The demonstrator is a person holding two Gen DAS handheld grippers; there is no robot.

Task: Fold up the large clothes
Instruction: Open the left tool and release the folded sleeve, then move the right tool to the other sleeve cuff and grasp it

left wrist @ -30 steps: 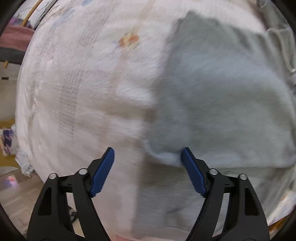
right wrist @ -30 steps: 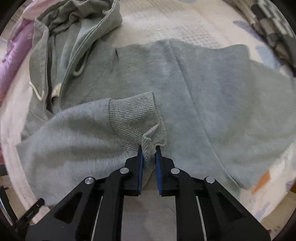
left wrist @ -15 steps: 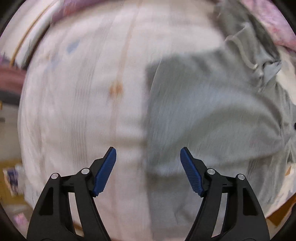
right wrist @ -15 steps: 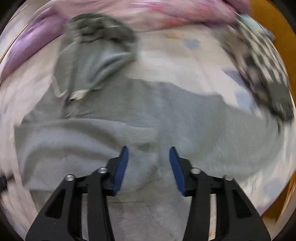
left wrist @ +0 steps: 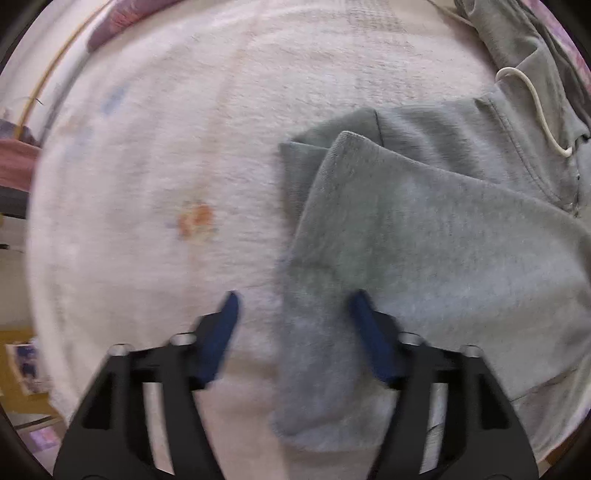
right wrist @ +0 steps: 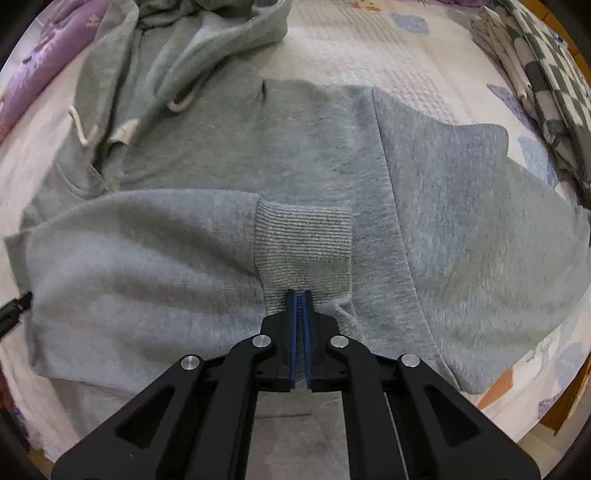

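A grey hoodie (right wrist: 303, 147) lies flat on a pale bedspread (right wrist: 369, 44), hood (right wrist: 207, 33) at the far left. One sleeve (right wrist: 140, 251) is folded across the body, its ribbed cuff (right wrist: 303, 243) in the middle. My right gripper (right wrist: 300, 295) is shut and empty, its tips just at the cuff's near edge. In the left wrist view my left gripper (left wrist: 293, 310) is open above the hoodie's folded left edge (left wrist: 314, 332), which passes between its blue fingers (left wrist: 225, 328). A white drawstring (left wrist: 535, 110) shows at the far right.
A checked folded cloth (right wrist: 546, 74) lies at the right edge of the bed. A purple flowered blanket (right wrist: 44, 59) lies at the far left. The bedspread (left wrist: 166, 166) stretches left of the hoodie, with the bed's edge and floor (left wrist: 22, 369) beyond.
My right gripper let go of the cuff, opened, then shut empty; the cuff now lies flat on the hoodie. My left gripper stayed open and swung along the hoodie's left edge.
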